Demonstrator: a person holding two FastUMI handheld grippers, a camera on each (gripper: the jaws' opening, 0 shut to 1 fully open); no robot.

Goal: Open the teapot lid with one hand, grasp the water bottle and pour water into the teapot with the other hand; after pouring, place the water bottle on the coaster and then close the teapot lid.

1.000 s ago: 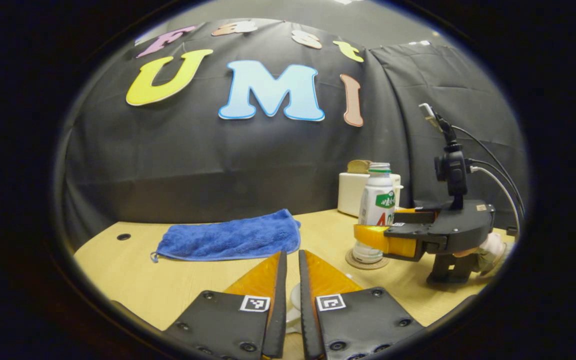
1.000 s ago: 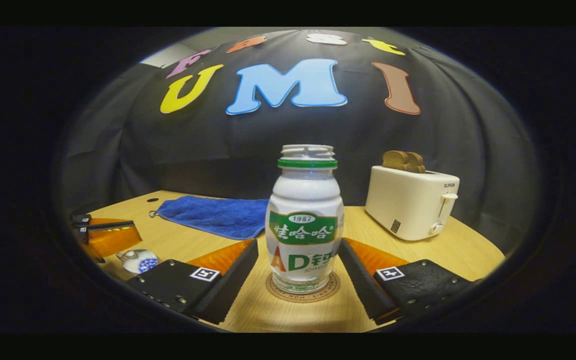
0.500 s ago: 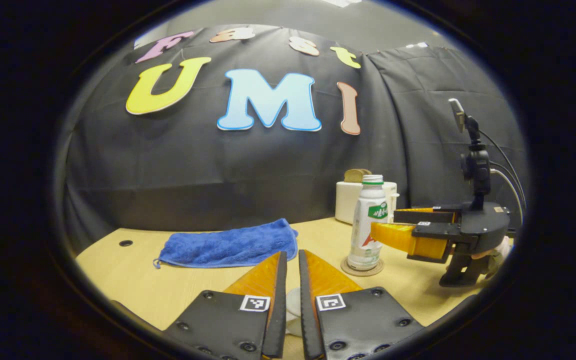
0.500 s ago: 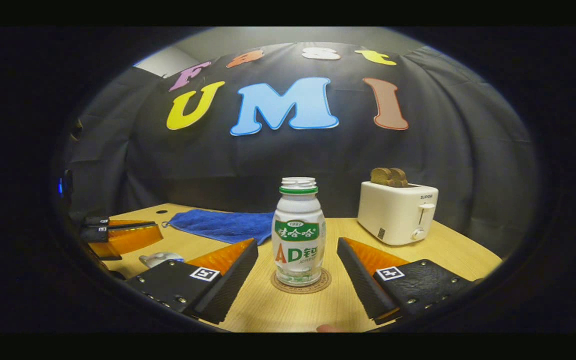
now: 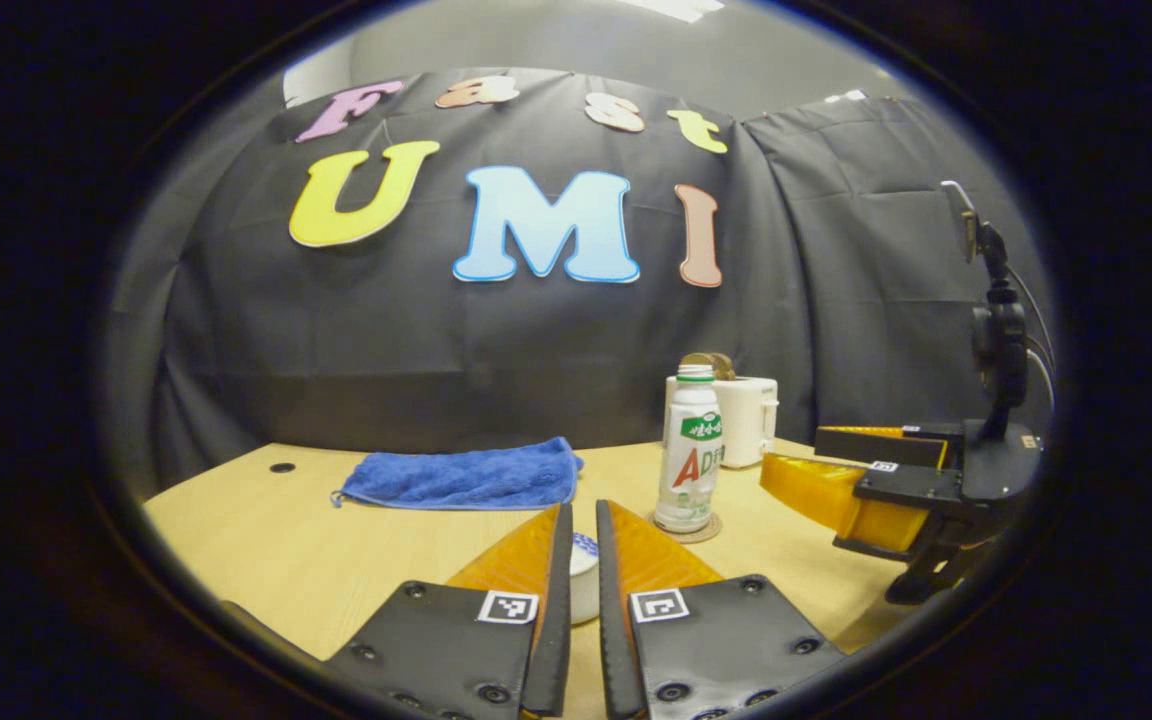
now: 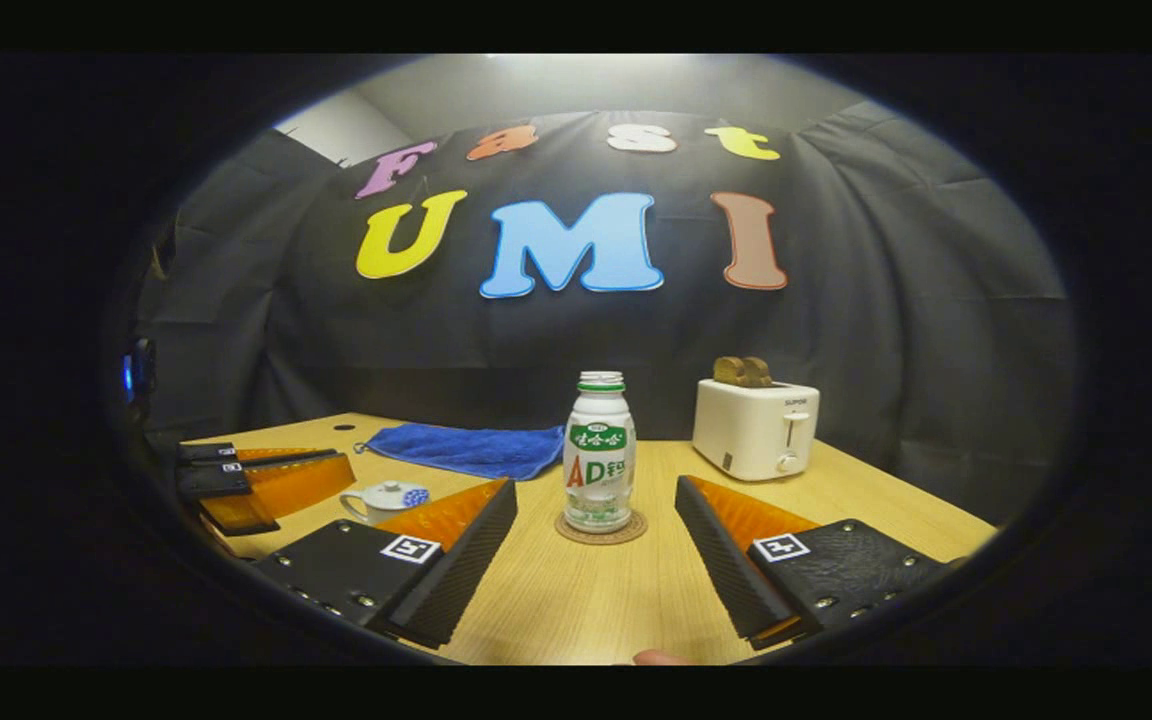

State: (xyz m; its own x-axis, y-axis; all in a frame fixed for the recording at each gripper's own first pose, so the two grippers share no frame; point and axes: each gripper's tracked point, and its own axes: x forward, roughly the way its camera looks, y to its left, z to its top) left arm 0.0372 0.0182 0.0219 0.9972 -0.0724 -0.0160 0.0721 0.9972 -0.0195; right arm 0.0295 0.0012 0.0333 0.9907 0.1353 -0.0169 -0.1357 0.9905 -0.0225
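Jaws nearly shut on the left gripper (image 5: 576, 560), with nothing pressed between them, frame the white teapot (image 6: 383, 499) sitting just beyond their tips on the surface (image 6: 556, 600); its lid (image 6: 391, 489) appears to be already on. Far left lies a blue towel (image 6: 471, 449). At centre the water bottle (image 6: 598, 450) stands upright on the coaster (image 6: 600, 527), dead ahead of the right gripper (image 6: 596, 530), whose jaws stand wide apart and clear of it. A toaster (image 6: 754, 428) sits far right. Judging by this, little remains.
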